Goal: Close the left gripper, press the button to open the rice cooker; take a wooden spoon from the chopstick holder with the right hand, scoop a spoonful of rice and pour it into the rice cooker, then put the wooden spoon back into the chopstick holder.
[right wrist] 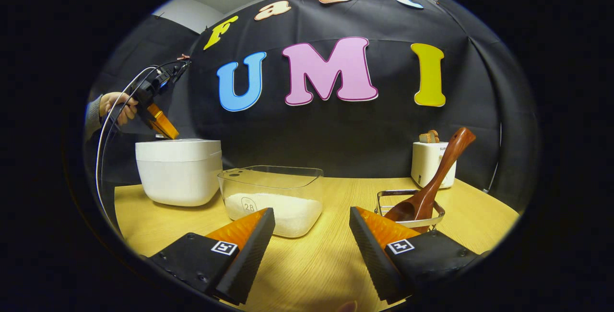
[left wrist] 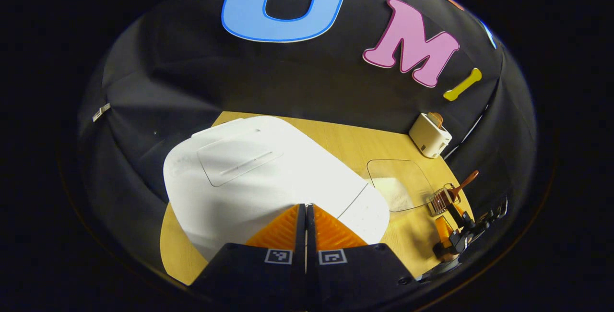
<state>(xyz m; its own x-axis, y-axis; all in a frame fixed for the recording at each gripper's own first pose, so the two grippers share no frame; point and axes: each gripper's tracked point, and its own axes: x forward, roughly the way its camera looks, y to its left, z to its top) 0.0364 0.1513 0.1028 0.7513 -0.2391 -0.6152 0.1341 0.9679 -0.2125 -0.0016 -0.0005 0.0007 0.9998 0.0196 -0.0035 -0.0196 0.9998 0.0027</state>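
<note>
Left gripper (left wrist: 306, 209) with fingers pressed together, tips over the closed cooker (left wrist: 268, 177) lid, right gripper (right wrist: 312, 235) wide apart and empty above table (right wrist: 316, 273), spoon (right wrist: 429, 185) standing in holder (right wrist: 383, 201), rice tub (right wrist: 273, 197) between cooker and holder

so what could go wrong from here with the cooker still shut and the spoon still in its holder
1. The shut left tool hovers over the rice cooker lid's front edge; pressing off the button may leave the lid shut or nudge the cooker.
2. The wooden spoon leans tilted in the light wire chopstick holder; the open right tool could tip the holder while pulling it out.
3. The clear rice container sits close beside the cooker, so a swinging spoon may knock it.
</note>
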